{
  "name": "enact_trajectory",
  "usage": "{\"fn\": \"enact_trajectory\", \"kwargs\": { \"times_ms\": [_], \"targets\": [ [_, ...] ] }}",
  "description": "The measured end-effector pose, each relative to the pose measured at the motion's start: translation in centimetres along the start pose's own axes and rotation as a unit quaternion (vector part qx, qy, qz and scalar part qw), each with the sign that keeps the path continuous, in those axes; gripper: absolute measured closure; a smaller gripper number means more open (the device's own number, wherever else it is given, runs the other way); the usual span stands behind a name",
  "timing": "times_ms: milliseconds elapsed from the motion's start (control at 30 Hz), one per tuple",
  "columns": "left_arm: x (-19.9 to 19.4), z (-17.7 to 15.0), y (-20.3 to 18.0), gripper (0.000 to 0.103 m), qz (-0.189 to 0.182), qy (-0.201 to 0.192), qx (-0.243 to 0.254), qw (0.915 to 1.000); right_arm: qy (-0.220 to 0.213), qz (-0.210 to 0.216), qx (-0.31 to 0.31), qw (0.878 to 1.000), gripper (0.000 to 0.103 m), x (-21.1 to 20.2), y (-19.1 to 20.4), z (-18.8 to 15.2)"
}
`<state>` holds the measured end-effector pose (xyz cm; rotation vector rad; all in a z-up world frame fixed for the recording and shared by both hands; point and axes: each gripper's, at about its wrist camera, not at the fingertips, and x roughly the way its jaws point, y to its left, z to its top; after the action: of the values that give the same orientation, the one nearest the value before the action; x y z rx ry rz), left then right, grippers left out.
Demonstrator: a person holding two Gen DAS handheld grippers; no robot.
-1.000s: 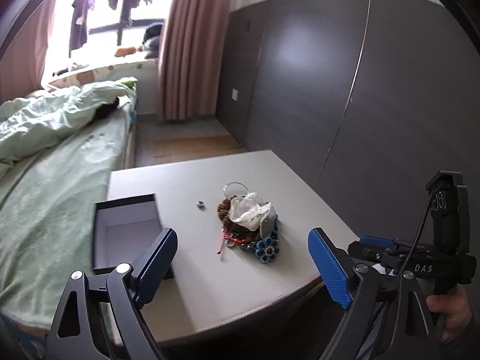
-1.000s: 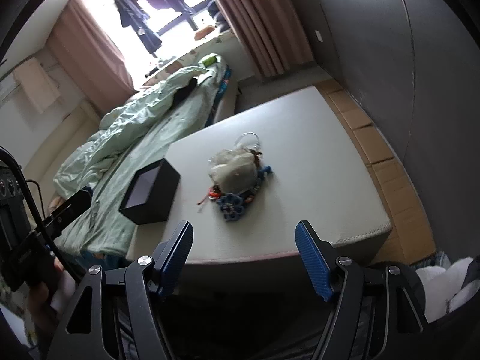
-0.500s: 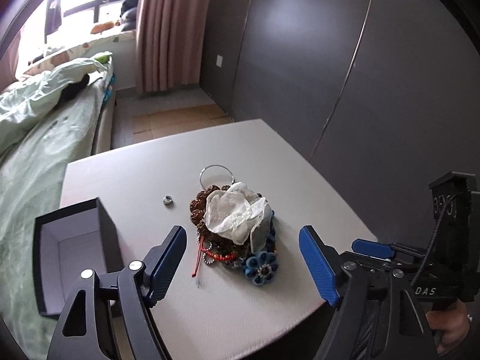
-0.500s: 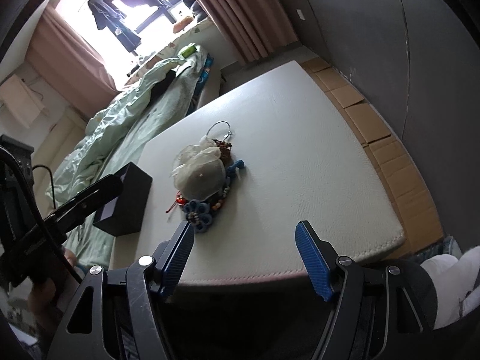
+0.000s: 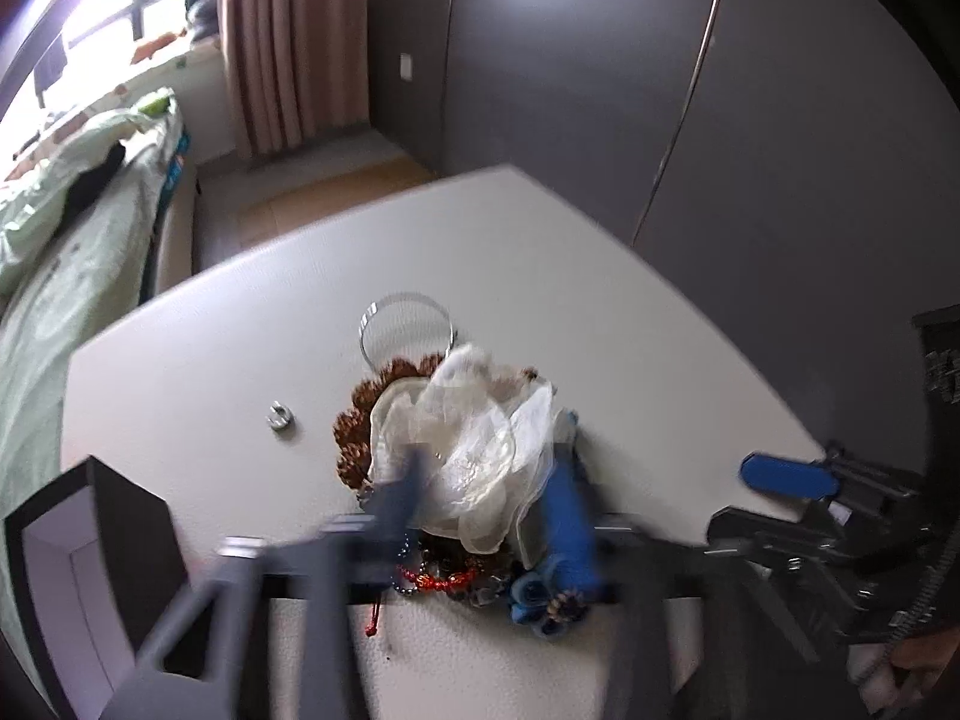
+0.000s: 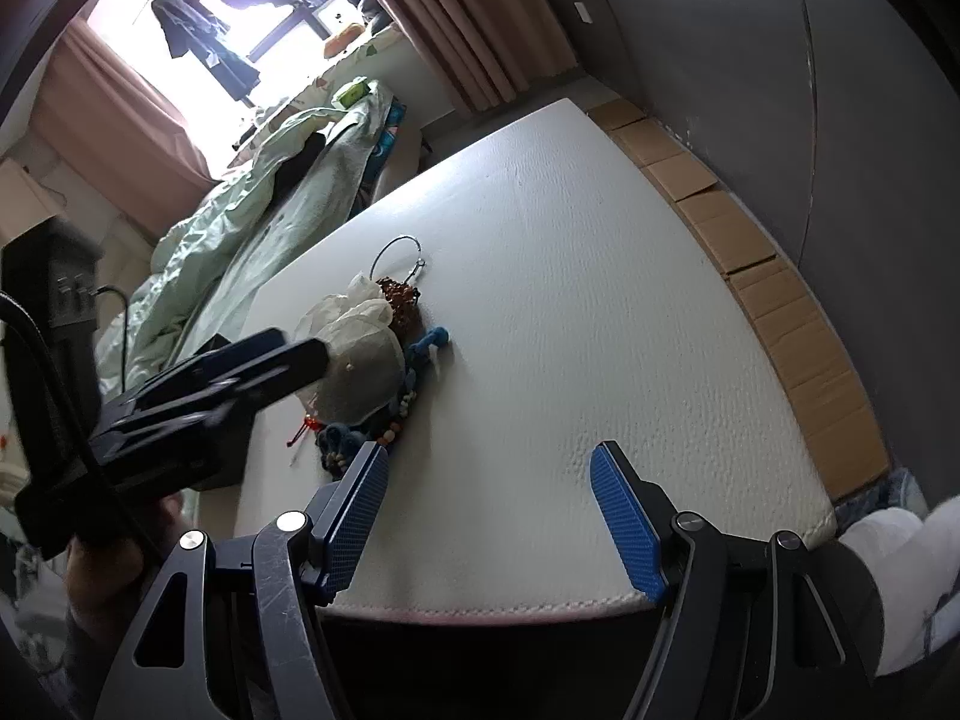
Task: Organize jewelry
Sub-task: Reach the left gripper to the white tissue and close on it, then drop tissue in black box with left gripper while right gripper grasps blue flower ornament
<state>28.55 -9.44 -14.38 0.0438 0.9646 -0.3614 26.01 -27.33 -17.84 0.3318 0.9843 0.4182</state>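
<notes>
A pile of jewelry lies mid-table: a white sheer pouch (image 5: 474,450) on top of brown bead bracelets (image 5: 354,420), a red bead string (image 5: 432,582), a blue flower piece (image 5: 540,600) and a silver hoop (image 5: 408,324). A small silver ring (image 5: 279,416) lies apart to the left. An open black box (image 5: 90,564) stands at the left edge. My left gripper (image 5: 486,498) is motion-blurred, its fingers (image 5: 567,516) narrowed on either side of the pouch. My right gripper (image 6: 489,510) is open and empty over the table's near edge, right of the pile (image 6: 366,354).
The white table (image 6: 600,300) stands beside a bed with green bedding (image 6: 258,204). A dark wardrobe wall (image 5: 720,120) runs along the right. Cardboard (image 6: 768,288) lies on the floor between table and wall. The other gripper's body (image 5: 840,516) is at the right.
My left gripper has moved forward and down onto the pile and its fingers have narrowed around the pouch. My right gripper has come nearer the table, still open.
</notes>
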Motion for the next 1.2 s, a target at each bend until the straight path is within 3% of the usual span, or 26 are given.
{"fn": "enact_trajectory", "kwargs": {
  "times_ms": [100,367,867,1000,1200],
  "targets": [
    [-0.6,-0.2,-0.2,0.097,0.001,-0.01,0.005,0.9999,-0.002,-0.005,-0.002,1.0,0.032,0.2,0.2,0.2],
    [-4.0,-0.7,0.9,0.097,-0.006,-0.039,-0.025,0.9989,0.0,-0.004,-0.008,1.0,0.032,0.5,0.7,0.3],
    [-10.0,-1.9,4.4,0.097,0.016,-0.086,-0.079,0.993,0.014,0.012,-0.054,0.998,0.032,1.4,4.0,0.1],
    [-11.4,-2.9,5.7,0.097,0.026,-0.093,-0.094,0.9908,0.021,0.023,-0.071,0.997,0.041,2.0,5.6,0.3],
    [-12.7,-4.4,7.8,0.097,0.039,-0.099,-0.119,0.9872,0.035,0.021,-0.086,0.995,0.042,3.4,7.0,0.2]
  ]
}}
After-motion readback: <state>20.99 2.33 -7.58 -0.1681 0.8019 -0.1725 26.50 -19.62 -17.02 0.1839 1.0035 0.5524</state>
